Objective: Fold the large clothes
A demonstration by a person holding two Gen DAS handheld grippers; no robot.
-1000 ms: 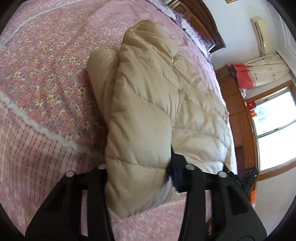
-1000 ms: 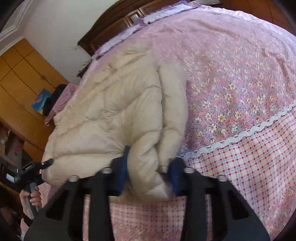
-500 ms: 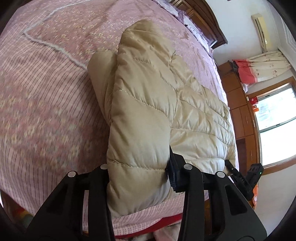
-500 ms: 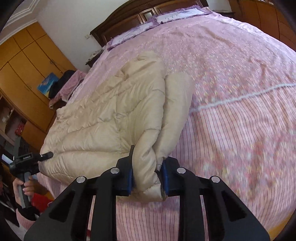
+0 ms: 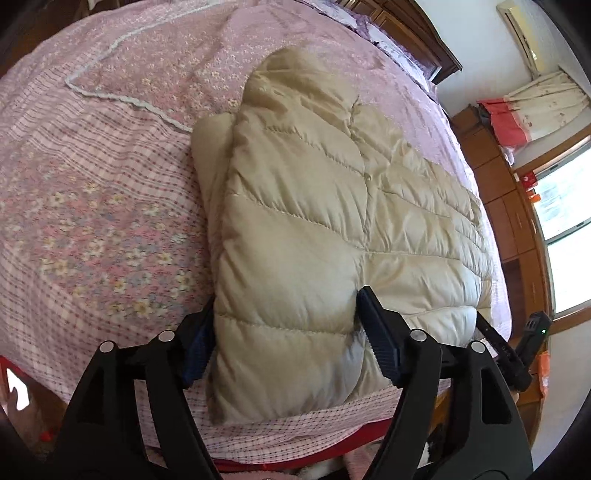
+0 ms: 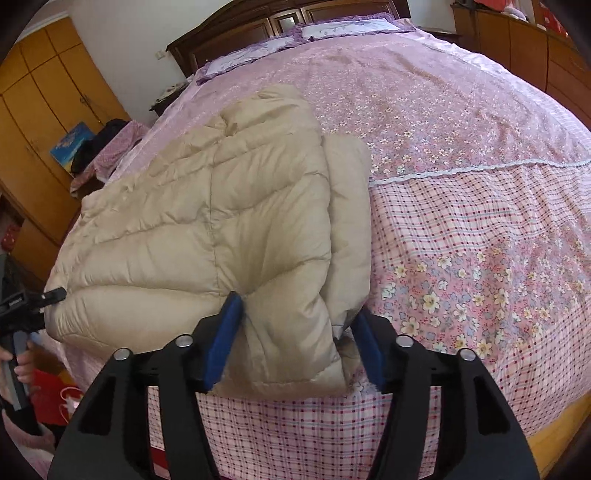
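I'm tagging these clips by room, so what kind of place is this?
Most likely a home bedroom. A wide bed with a pink floral cover fills the view, a dark wooden headboard stands behind its pillows, and orange-brown wardrobe doors line the wall. A beige puffer jacket lies on the bed.

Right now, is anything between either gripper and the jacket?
Nothing visible. The jacket lies folded on the bed, its near corners between both sets of jaws. The left gripper and right gripper have just been opening, and their pads look slack against the padding.
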